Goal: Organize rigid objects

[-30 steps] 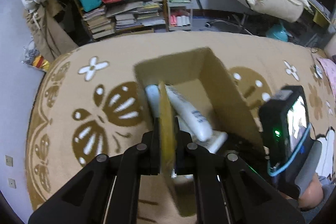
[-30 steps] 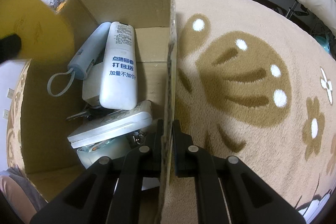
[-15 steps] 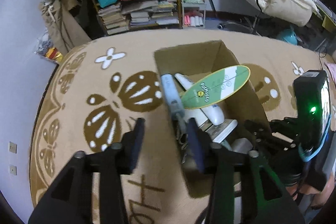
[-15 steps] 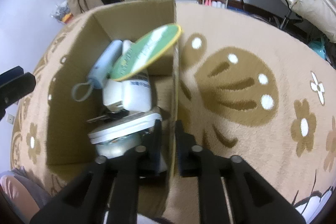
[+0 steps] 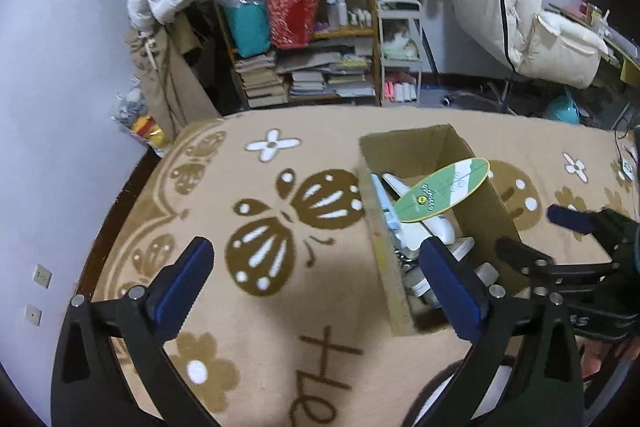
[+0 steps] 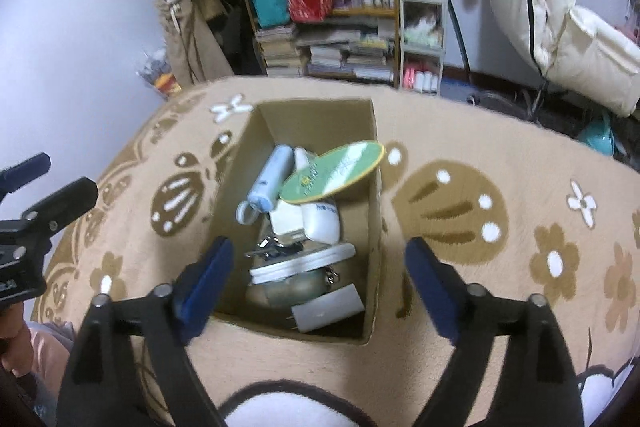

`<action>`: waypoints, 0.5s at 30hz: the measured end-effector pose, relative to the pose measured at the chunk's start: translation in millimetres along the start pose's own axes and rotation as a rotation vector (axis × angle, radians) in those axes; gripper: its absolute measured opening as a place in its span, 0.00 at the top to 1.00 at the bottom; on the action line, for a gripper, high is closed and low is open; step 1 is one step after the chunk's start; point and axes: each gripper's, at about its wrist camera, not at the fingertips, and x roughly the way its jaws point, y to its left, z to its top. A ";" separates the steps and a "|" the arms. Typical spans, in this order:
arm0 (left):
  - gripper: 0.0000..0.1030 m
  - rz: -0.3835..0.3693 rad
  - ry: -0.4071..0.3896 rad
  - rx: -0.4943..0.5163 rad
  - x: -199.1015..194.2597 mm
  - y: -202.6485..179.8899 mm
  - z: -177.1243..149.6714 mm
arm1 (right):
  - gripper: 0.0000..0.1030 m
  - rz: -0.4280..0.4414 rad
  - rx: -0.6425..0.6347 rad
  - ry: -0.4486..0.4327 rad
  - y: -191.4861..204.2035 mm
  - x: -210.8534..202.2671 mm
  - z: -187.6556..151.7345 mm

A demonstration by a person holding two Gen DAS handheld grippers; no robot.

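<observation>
I am looking down at a tan carpet with brown butterfly and flower patterns [image 5: 280,227], spread on the floor. On it stands an open brown cardboard box [image 6: 316,119], well filled. Across the top of its contents lies a flat oval green-and-white hand fan with a yellow rim [image 6: 332,173], tilted, one end propped against the box's right wall. Under it are a white squeeze tube with blue print [image 6: 322,223], a pale blue cylinder with a loop strap [image 6: 270,183], a flat white remote-like slab [image 6: 304,263] and a small grey block [image 6: 328,311].

My left tongs [image 5: 316,279] and right tongs [image 6: 316,275] both hang above the box, spread wide and empty.

The risk, I judge: the fan sits loosely and high, so nudging the box could slide it out onto the carpet.
</observation>
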 end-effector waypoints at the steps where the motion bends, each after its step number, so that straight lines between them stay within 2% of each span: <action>1: 0.01 0.002 -0.008 -0.006 -4.3 3.5 -2.6 | 0.07 0.002 0.000 -0.016 1.5 -5.1 -0.9; 6: 0.01 0.020 -0.065 -0.035 -32.8 22.8 -17.8 | 0.02 0.012 0.012 -0.084 5.8 -30.9 -10.5; 10: 0.01 0.047 -0.118 -0.043 -54.1 31.8 -31.8 | 0.02 0.002 -0.007 -0.122 10.7 -49.6 -22.7; 15: 0.01 0.055 -0.145 -0.055 -71.7 36.8 -49.7 | 0.01 -0.011 -0.012 -0.154 11.3 -66.3 -37.1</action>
